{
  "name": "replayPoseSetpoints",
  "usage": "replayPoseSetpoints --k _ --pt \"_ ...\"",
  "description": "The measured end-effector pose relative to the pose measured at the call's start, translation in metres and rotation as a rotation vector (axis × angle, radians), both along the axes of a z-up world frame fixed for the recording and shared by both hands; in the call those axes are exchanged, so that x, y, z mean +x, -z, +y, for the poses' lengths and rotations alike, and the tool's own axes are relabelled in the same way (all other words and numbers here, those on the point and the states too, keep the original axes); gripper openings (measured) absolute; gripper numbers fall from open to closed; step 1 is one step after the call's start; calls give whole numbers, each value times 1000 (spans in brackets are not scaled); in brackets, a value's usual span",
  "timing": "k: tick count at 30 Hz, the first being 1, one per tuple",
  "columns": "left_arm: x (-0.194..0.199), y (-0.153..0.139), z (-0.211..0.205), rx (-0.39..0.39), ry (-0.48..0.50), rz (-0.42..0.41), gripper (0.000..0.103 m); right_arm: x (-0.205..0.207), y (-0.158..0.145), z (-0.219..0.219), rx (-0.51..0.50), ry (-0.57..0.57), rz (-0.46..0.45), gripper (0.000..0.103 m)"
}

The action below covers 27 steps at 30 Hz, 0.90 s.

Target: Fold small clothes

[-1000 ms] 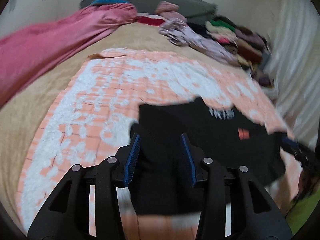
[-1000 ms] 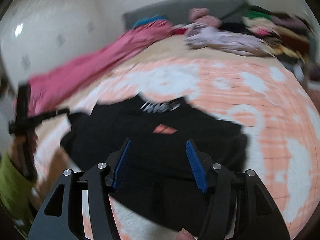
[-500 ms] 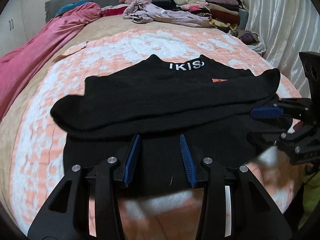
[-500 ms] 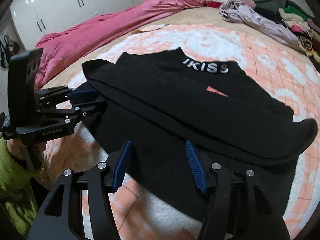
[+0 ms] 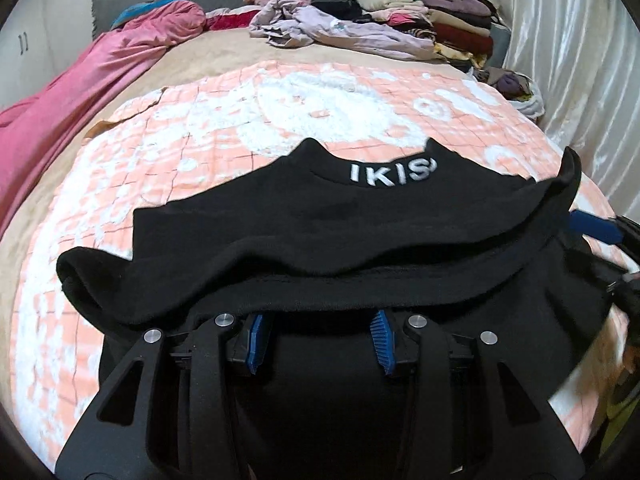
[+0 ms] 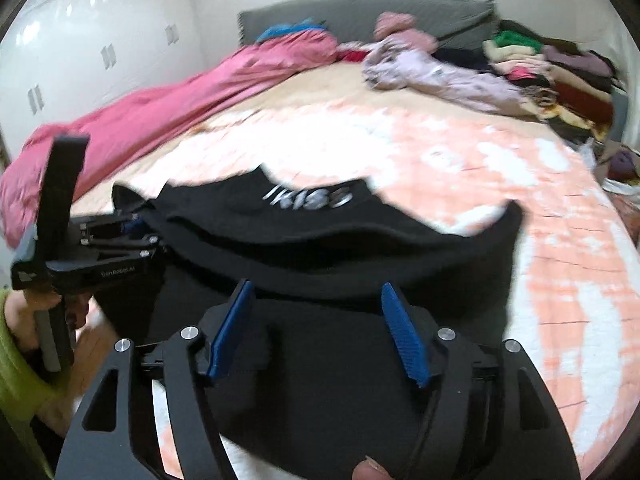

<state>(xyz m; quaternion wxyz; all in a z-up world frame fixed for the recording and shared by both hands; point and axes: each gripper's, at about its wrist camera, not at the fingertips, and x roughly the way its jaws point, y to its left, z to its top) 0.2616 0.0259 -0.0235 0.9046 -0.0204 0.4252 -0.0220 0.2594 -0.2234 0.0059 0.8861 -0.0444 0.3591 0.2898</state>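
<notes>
- Now, just opening the right gripper [image 6: 316, 332] wide: top [image 6: 320, 240] beneath, unpinched.
- Holding left gripper [image 5: 318, 336] half-spread, tips under the fold [image 5: 320, 264], pinching nothing.
- Ease both out low, without dragging that fold.

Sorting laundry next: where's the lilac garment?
The lilac garment lies crumpled at the bed's far end, between the pink duvet and folded stack.
</notes>
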Motion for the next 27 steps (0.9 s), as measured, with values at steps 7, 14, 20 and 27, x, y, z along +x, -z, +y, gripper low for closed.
replayPoseSetpoints --k 7,14,20,27 --pt "12 -8 23 -39 -62 -15 34 29 3 -51 71 203 15 65" --pt "-4 -31 57 -71 -122 -86 38 58 26 -71 33 313 91 65" --pt "-7 -29 118 -102 -261 -61 39 72 32 -62 11 319 102 65" --pt "15 -14 127 -135 -217 18 44 83 32 -61 5 331 100 50"
